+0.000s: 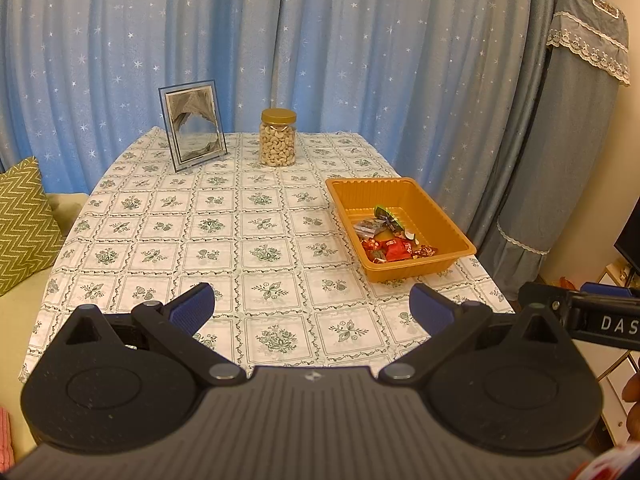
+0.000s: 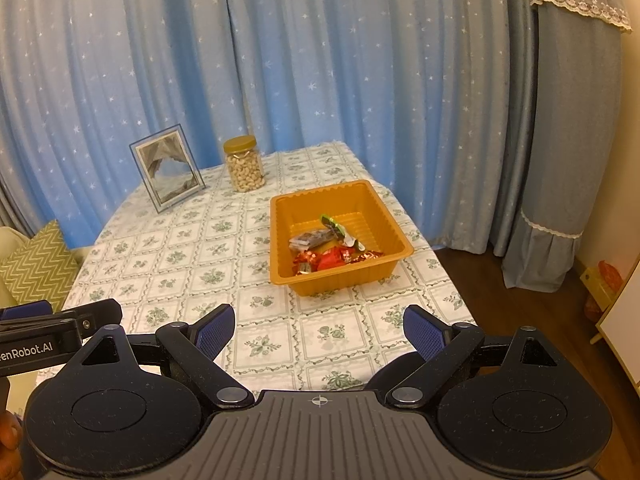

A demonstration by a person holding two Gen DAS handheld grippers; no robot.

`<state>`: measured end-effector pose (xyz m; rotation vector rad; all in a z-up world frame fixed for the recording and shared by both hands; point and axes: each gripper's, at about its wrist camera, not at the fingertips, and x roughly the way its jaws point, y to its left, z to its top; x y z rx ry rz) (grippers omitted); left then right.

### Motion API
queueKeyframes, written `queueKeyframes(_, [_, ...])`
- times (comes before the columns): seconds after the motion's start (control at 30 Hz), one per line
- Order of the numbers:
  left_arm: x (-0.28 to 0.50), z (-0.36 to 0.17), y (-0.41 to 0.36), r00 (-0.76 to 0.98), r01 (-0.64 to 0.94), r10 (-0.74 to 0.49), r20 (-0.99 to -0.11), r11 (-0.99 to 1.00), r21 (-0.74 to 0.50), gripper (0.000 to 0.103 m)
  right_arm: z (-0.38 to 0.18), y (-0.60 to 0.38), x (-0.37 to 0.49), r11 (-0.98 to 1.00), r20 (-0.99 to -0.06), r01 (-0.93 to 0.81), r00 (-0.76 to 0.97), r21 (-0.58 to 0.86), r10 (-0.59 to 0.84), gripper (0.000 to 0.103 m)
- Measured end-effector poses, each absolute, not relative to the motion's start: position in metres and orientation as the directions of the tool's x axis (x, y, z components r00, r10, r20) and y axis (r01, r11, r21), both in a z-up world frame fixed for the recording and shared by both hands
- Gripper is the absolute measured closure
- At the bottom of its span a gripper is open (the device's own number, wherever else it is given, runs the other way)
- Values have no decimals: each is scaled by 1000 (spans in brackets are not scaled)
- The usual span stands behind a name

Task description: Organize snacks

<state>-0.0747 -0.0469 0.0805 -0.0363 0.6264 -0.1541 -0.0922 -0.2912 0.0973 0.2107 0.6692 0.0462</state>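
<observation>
An orange plastic tray [image 1: 416, 194] [image 2: 308, 208] sits on the right side of the table and holds several wrapped snacks [image 1: 390, 240] [image 2: 328, 250], red, brown and green. A jar of cashews [image 1: 278, 138] [image 2: 244, 164] with a gold lid stands at the table's far end. My left gripper [image 1: 312, 306] hangs open above the near table edge, nothing between its blue pads. My right gripper [image 2: 318, 328] is also open and empty, short of the tray's near side. Each gripper shows at the edge of the other's view.
A framed picture [image 1: 194, 126] [image 2: 168, 166] stands at the far left of the floral tablecloth [image 1: 224, 240] [image 2: 180, 256]. Blue starred curtains hang behind the table. A green zigzag cushion [image 1: 22, 220] lies on a sofa at the left. Wooden floor and furniture lie to the right.
</observation>
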Motion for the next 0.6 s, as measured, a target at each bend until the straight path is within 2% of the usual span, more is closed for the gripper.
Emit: queueKeyframes(0.6, [-75, 80, -46, 800, 134, -156, -580, 988, -80, 0, 98, -292, -92, 977, -610, 25, 784, 210, 111, 12])
